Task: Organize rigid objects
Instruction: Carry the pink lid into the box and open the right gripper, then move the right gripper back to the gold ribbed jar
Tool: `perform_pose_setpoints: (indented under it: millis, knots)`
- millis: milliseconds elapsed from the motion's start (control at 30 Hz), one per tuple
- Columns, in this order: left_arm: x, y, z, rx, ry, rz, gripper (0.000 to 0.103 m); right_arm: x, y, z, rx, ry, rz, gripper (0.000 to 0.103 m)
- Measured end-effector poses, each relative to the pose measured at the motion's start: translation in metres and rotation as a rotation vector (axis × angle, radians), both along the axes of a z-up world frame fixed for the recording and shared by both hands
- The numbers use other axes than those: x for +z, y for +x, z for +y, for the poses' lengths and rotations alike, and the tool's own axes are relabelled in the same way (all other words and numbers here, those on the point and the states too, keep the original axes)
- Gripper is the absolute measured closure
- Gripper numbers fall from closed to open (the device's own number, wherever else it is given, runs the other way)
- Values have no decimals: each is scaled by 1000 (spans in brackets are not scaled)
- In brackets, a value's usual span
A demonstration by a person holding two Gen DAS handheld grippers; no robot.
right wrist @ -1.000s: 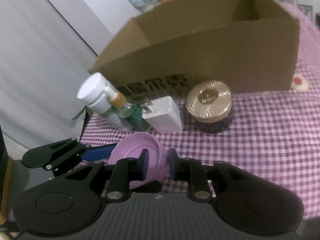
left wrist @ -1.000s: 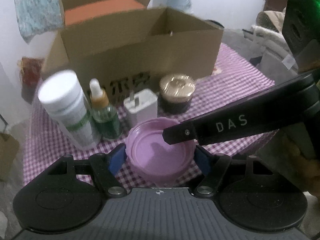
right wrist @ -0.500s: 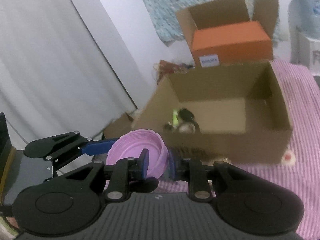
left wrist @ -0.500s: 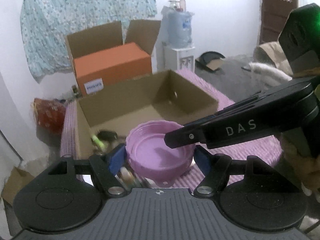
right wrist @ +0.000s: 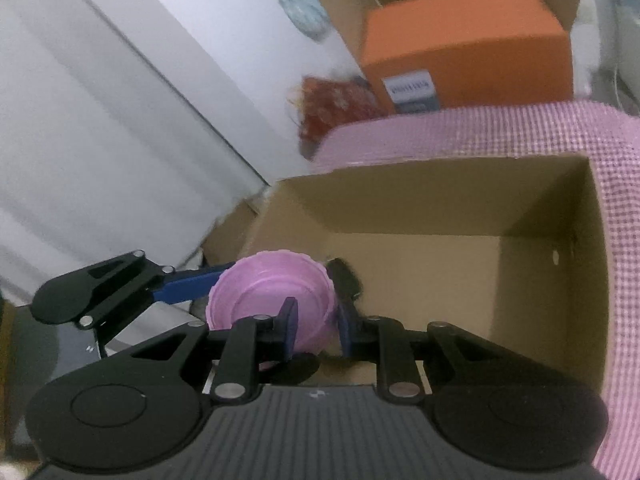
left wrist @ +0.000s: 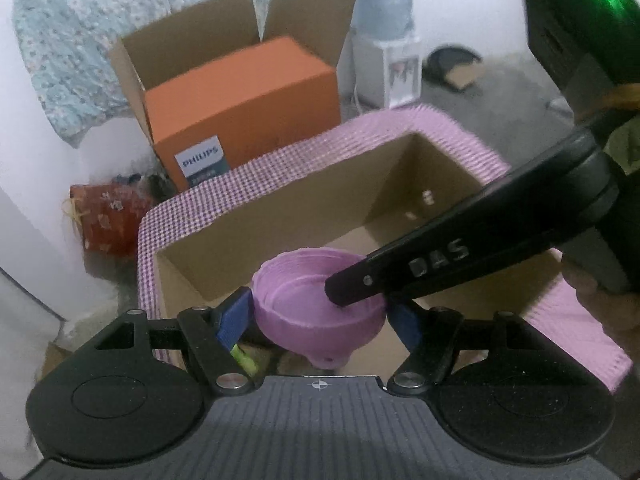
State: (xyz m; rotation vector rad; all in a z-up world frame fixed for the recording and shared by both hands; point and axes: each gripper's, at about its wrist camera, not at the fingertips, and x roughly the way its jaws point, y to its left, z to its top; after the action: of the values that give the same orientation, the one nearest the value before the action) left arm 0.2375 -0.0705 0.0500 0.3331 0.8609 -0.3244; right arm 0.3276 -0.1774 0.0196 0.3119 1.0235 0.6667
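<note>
A purple funnel-shaped piece (left wrist: pixel 304 300) hangs above the open cardboard box (left wrist: pixel 300 216), wide mouth up and short spout down. My left gripper (left wrist: pixel 320 318) is shut on it, one blue pad pressing each side of the bowl. A finger (left wrist: pixel 440 264) of my right gripper reaches in from the right over its rim. In the right wrist view the right gripper (right wrist: pixel 317 328) is shut on the near rim of the purple piece (right wrist: pixel 272 292). There the left gripper's blue finger (right wrist: pixel 188 280) touches its left side. The box (right wrist: pixel 440 200) lies below and ahead.
A green-tipped item (left wrist: pixel 244 356) and a dark object (right wrist: pixel 344 272) lie in the box's near corner. The box stands on a purple checked cloth (left wrist: pixel 280 164). Behind it are an orange Philips box (left wrist: pixel 240 96) in an open carton, a red bag (left wrist: pixel 108 216) and a water dispenser (left wrist: pixel 384 40).
Both grippers rose and moved forward together with the purple piece, from the cloth in front of the box to above its opening. The bottles, charger and jar dropped out of view.
</note>
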Motion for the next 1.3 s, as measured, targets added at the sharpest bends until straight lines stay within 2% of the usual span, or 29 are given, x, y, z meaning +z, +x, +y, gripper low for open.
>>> perform_pose_setpoints:
  millis: [133,333,500,767,867,1033,1200,1300]
  knots:
    - [-21,34,-6,8,59,52,30,-23,41,6,-9,-40,66,80]
    - [-51,71,-9,40,116,134,29,-52,74,18,-11,-94,124,80]
    - [-62,82,-10,60,159,149,28,-70,89,31,-8,-131,141,80]
    - [-63,85,-7,85,171,159,26,-84,93,35,-44,-149,141,80]
    - [-55,79,-5,84,163,138,25,-76,89,25,-63,-100,143,79]
    - [-30,59,1,89,114,99,24,-45,73,-4,-108,14,110,79]
    - [2,28,10,87,42,57,24,-6,32,-43,-144,127,38,79]
    - [23,2,16,71,-2,19,24,14,-6,-69,-157,196,-12,78]
